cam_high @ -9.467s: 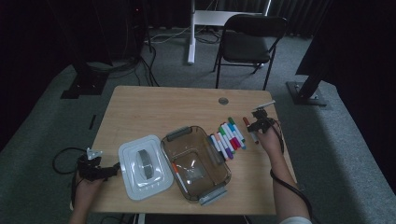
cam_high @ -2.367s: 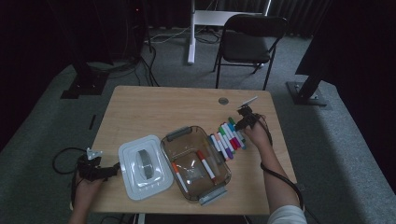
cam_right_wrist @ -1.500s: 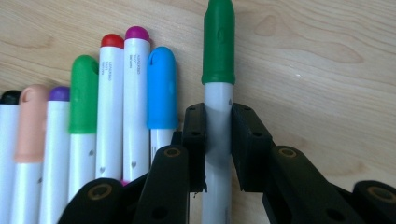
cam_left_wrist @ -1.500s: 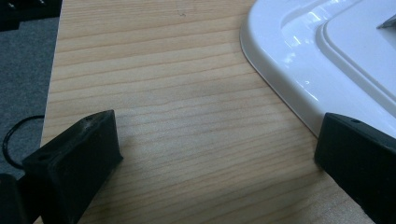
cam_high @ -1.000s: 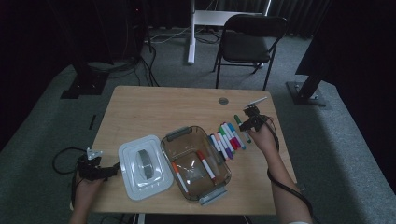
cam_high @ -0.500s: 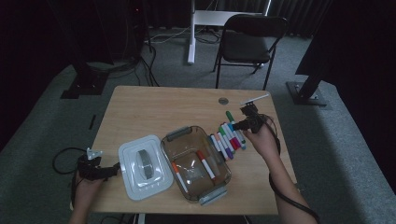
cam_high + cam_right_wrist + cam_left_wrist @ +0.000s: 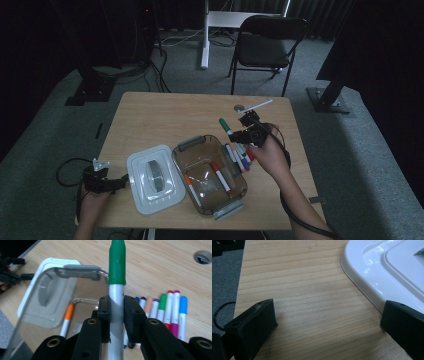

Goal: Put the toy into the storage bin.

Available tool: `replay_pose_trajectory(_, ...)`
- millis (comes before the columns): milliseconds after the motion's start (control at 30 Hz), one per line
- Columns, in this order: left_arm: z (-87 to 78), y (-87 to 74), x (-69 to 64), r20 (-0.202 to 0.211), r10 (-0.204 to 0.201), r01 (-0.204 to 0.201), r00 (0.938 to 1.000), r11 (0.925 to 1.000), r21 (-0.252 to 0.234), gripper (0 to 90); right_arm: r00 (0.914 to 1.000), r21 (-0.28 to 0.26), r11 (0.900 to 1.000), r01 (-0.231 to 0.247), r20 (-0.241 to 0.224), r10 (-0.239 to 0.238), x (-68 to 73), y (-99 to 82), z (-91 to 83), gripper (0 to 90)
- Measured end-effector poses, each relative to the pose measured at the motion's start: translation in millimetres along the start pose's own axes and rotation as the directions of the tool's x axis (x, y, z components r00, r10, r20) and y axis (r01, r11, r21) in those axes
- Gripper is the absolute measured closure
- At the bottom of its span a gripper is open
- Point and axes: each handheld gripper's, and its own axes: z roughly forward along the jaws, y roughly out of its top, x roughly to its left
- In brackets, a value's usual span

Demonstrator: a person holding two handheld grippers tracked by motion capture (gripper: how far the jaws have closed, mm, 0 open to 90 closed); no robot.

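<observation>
From above, the room is dim and grainy; black toward 9 and 3 o'clock, my table (image 7: 165, 115) palely lit. Glare streaks the white lid (image 7: 392, 272) at 1 o'clock. My near jaws blur softly, bottom edges.

We see green-capped marker (image 7: 116, 277) with white barrel, between black pads of right gripper (image 7: 116, 315). Clear brownish container (image 7: 210, 172) has orange-capped marker (image 7: 67, 317) inside. Lid (image 7: 152, 177) white with grey centre. Table (image 7: 165, 117) light wood grain.
</observation>
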Motion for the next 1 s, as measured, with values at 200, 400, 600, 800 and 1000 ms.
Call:
replay_pose_trajectory(200,0.0,0.0,0.0,0.000,0.000,0.000,1.0000,1.0000,0.000,0.5,0.9981,0.015,0.9993,0.035,-0.051,-0.034,23.3,-0.2,5.3,76.5)
replay_pose_trajectory(400,0.0,0.0,-0.2,0.001,-0.002,0.002,1.0000,1.0000,0.000,0.5,0.9919,0.057,0.9945,0.088,-0.098,-0.082,55.2,-6.0,25.0,76.5)
replay_pose_trajectory(600,-0.1,0.0,0.0,0.001,-0.001,0.001,1.0000,1.0000,0.001,0.5,0.9847,0.100,0.9882,0.116,-0.142,-0.101,76.0,-12.5,45.4,76.5)
replay_pose_trajectory(800,0.1,-0.1,-0.1,0.000,-0.001,0.001,1.0000,1.0000,-0.002,0.5,0.9804,0.176,0.9769,0.121,-0.175,-0.089,85.7,-22.0,75.0,76.6)
replay_pose_trajectory(1000,0.1,-0.1,0.0,-0.001,-0.001,0.001,1.0000,1.0000,-0.002,0.5,0.9769,0.253,0.9580,0.136,-0.195,-0.087,93.5,-29.0,101.7,76.6)
